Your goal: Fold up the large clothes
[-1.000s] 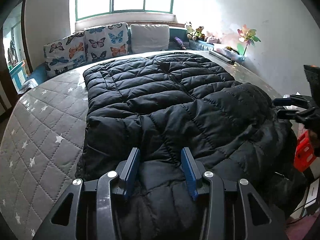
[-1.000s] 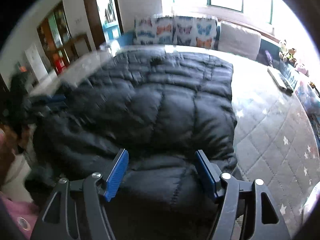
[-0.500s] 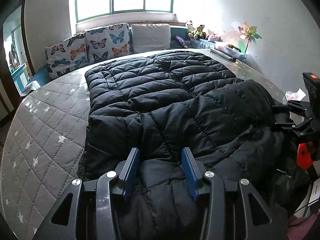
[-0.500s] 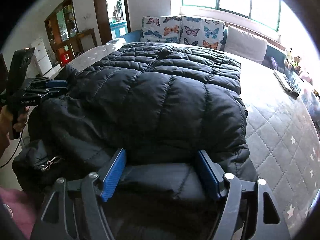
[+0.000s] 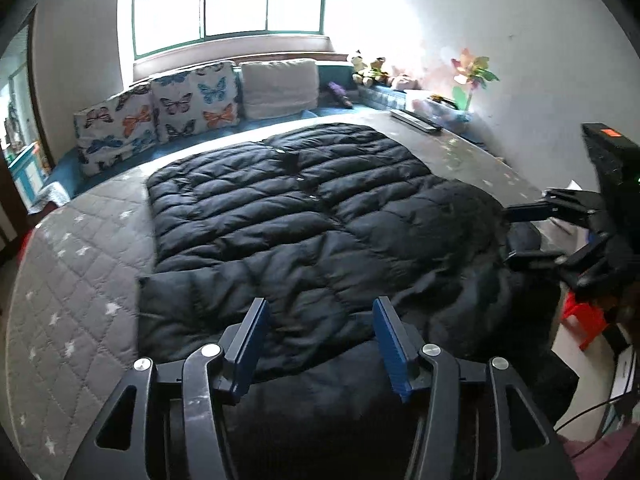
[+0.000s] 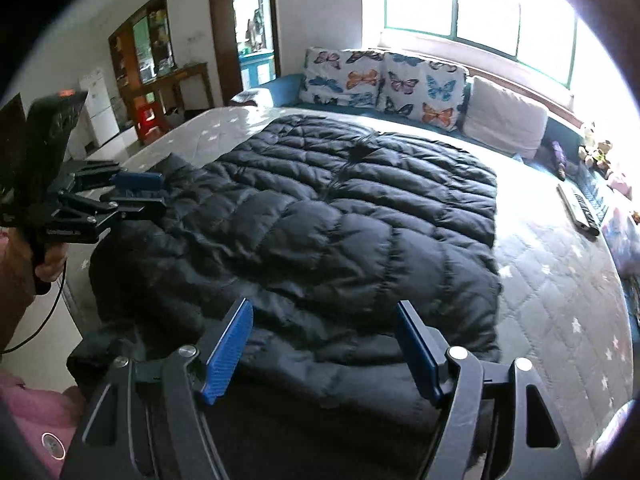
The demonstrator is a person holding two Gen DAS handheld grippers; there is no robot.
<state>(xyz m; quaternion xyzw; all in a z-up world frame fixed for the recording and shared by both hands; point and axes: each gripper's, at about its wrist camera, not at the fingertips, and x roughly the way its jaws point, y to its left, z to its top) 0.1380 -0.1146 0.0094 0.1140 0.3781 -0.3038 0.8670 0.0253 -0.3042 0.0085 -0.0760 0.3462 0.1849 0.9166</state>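
The black puffer jacket [image 5: 316,216] lies spread across the quilted mattress [image 5: 72,280], its near end doubled over at the mattress's near edge and partly spilling off the near right corner. At that edge the left gripper [image 5: 318,334] has just been opening; its blue pads stand apart above the fold and grasp nothing. The right gripper [image 6: 324,344] is likewise released over the fold. Best next: press the fold flat and square its edges before the next fold.
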